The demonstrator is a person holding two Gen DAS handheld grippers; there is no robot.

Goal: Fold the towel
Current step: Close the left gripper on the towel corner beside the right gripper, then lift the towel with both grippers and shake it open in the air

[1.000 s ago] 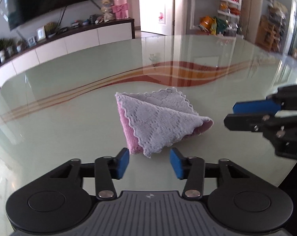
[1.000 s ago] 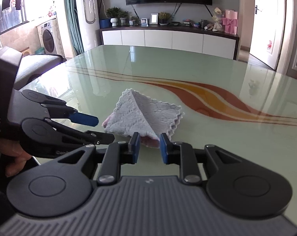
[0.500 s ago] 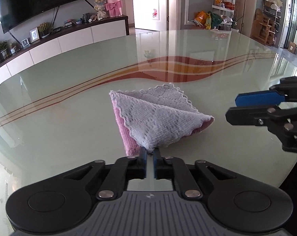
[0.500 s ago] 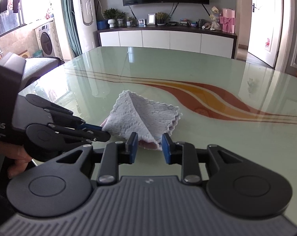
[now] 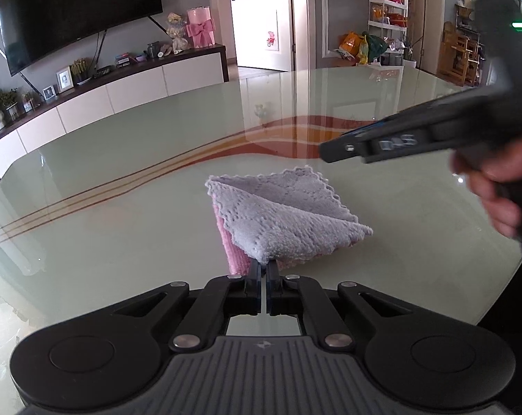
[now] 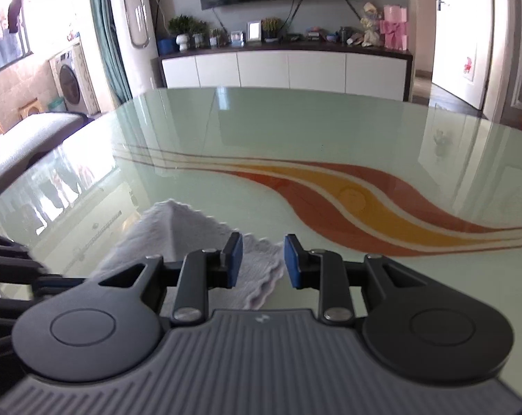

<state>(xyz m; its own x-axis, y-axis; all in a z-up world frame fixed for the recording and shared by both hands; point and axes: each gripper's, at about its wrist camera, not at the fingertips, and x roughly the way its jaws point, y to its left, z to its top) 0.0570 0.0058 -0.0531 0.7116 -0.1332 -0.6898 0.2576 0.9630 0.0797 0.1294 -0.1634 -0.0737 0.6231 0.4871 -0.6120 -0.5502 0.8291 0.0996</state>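
Between the pressed-together jaws of the left gripper (image 5: 263, 269), the near corner of the towel (image 5: 281, 214) is pinched, ready to be carried across for another fold.

Beyond those jaws the towel lies on the glass table (image 5: 122, 228), already folded into a thick wedge: a soft grey, nubbly face with a scalloped edge on top, and a pink underside showing just left of the jaws. Gripping by the corner lets the top layer peel up without dragging the whole stack, though on such slick, glossy glass the cloth could slide. Right of the jaws and above the far edge of the towel hangs the right gripper (image 5: 333, 150), held in a hand (image 5: 492, 193). In its own view its blue-padded jaws stand apart and empty (image 6: 263, 259), with the towel's wavy edge below and slightly left of the gap, probably to take or steady a second corner.
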